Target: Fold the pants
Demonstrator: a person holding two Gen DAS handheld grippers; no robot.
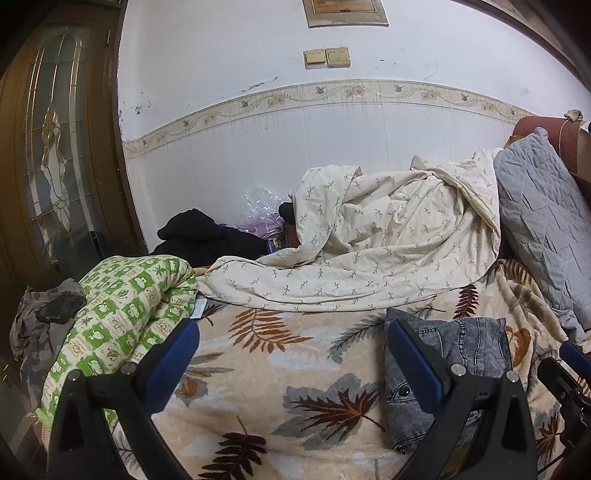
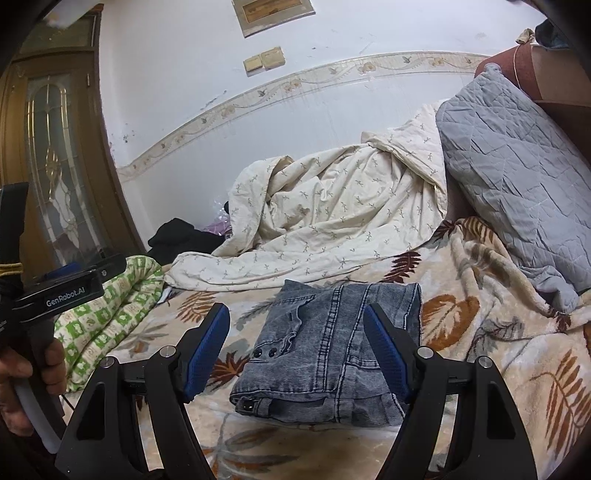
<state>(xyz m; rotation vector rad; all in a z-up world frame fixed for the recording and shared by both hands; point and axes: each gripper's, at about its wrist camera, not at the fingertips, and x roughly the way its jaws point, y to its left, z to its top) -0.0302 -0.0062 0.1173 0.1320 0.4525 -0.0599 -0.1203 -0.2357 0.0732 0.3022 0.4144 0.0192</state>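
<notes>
Jeans [image 1: 465,354] partly hidden behind the left gripper [image 1: 291,354], near end cut off by the bottom edge. Framed picture [image 1: 345,11] cropped at the top. Something dark [image 1: 286,214] tucked under the duvet [image 1: 388,236], unidentifiable. Only a sliver of the right gripper [image 1: 570,373] at the edge.

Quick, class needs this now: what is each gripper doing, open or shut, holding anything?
Left gripper: open, holding nothing, beside the folded jeans.
Right gripper: open, holding nothing, jaws either side of the jeans.

Grey acid-wash pants [image 2: 328,343], folded into compact stack, flat on leaf-print blanket [image 2: 480,369].
</notes>
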